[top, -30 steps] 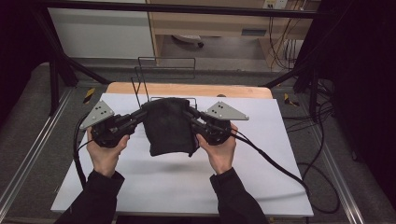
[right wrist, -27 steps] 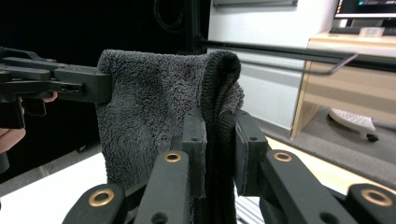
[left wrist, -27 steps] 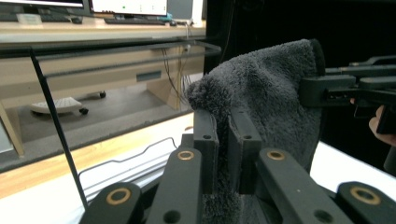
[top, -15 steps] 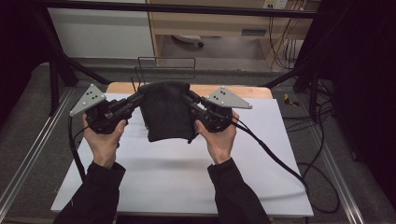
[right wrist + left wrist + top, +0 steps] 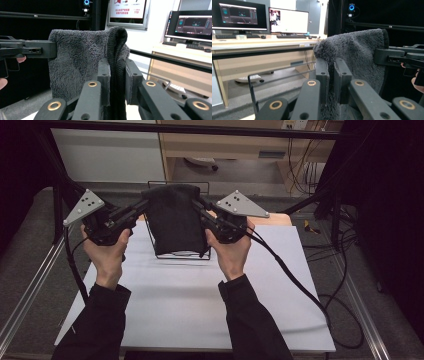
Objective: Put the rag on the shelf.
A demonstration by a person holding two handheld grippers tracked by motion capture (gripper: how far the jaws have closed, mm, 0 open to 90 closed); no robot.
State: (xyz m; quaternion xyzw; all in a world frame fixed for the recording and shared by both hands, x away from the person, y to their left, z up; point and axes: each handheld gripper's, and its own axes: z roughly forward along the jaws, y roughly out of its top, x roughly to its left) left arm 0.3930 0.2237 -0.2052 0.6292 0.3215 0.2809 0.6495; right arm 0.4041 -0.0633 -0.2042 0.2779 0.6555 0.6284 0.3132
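The right gripper view has one readable mark: on the wall poster behind the towel, the number "110" stands in dark print under rows of red characters too small to make out. The monitor at the right of that view shows a dark interface whose writing is blurred. In the left gripper view both desk monitors carry screen content, but none of it can be read
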